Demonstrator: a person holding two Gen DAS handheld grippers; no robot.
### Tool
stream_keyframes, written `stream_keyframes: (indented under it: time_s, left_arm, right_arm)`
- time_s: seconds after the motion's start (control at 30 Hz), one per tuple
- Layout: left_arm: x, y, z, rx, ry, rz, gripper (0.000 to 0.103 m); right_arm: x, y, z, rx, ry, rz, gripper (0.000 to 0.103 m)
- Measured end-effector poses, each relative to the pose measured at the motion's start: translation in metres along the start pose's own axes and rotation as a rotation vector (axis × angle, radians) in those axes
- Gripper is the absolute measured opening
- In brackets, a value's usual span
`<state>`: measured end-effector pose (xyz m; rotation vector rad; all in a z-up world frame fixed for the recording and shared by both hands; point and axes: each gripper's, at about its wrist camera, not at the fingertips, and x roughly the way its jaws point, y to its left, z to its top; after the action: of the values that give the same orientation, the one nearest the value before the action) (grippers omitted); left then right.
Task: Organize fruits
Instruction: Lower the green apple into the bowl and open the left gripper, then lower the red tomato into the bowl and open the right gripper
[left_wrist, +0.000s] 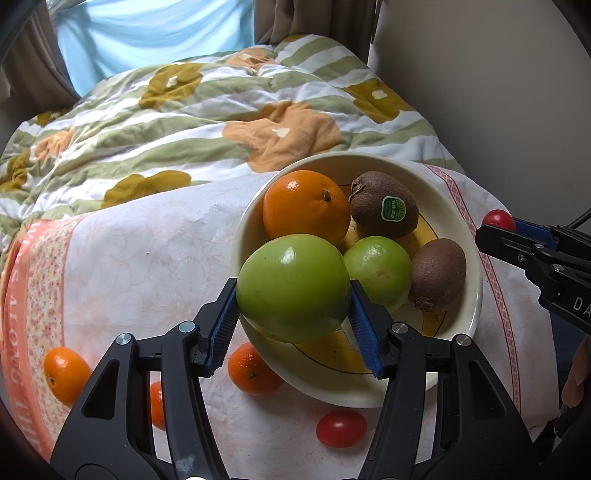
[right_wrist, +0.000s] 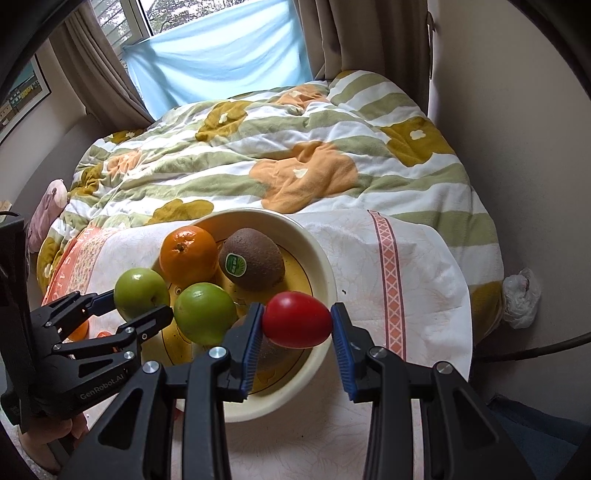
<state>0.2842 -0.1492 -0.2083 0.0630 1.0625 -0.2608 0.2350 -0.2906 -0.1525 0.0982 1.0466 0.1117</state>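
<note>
L gripper (left_wrist: 293, 321) jaws pinch green apple (left_wrist: 293, 286) (over bowl (left_wrist: 465, 254) rim), R gripper (right_wrist: 297, 349) pinches tomato (right_wrist: 297, 319).

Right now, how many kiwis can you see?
2, both in the bowl. One kiwi with a green sticker lies at the far side beside the big orange; the other kiwi lies near the right rim. More could be hidden under other fruit.

1. My left tool (left_wrist: 293, 291): black plastic frame, blue ribbed pads, silver screws.
2. Right tool (right_wrist: 297, 321): same build w/ blue pads.
3. "GenRobot.AI" in white lettering on left tool's body.
</note>
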Motion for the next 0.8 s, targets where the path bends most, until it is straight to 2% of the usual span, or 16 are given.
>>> stream_keyframes:
  time_s: [0.03, 0.1, 0.13, 0.17, 0.27, 0.57, 0.8]
  left_arm:
    - [0.000, 0.001, 0.000, -0.003, -0.002, -0.009, 0.061]
    - [-0.002, 0.002, 0.000, 0.001, -0.006, -0.021, 0.076]
    - [-0.004, 0.001, 0.000, 0.002, -0.015, -0.019, 0.094]
    - [-0.008, 0.002, 0.000, 0.000, -0.030, -0.015, 0.103]
    - [-0.018, 0.002, 0.000, -0.005, -0.052, -0.030, 0.103]
    - [-0.044, 0.001, -0.005, 0.037, -0.065, 0.016, 0.103]
    - [-0.062, 0.009, -0.010, 0.023, -0.078, 0.040, 0.103]
  right_arm:
    - [0.001, 0.001, 0.000, -0.001, 0.000, 0.002, 0.034]
    - [0.002, 0.002, 0.000, -0.004, 0.001, 0.004, 0.034]
    - [0.002, 0.003, 0.000, -0.005, 0.001, 0.005, 0.034]
    - [0.002, 0.003, 0.000, -0.006, 0.001, 0.006, 0.034]
    - [0.000, 0.005, 0.000, -0.010, -0.002, 0.008, 0.034]
    - [-0.009, 0.012, 0.005, -0.035, -0.024, 0.024, 0.034]
    - [-0.008, 0.021, 0.013, -0.101, -0.026, 0.067, 0.034]
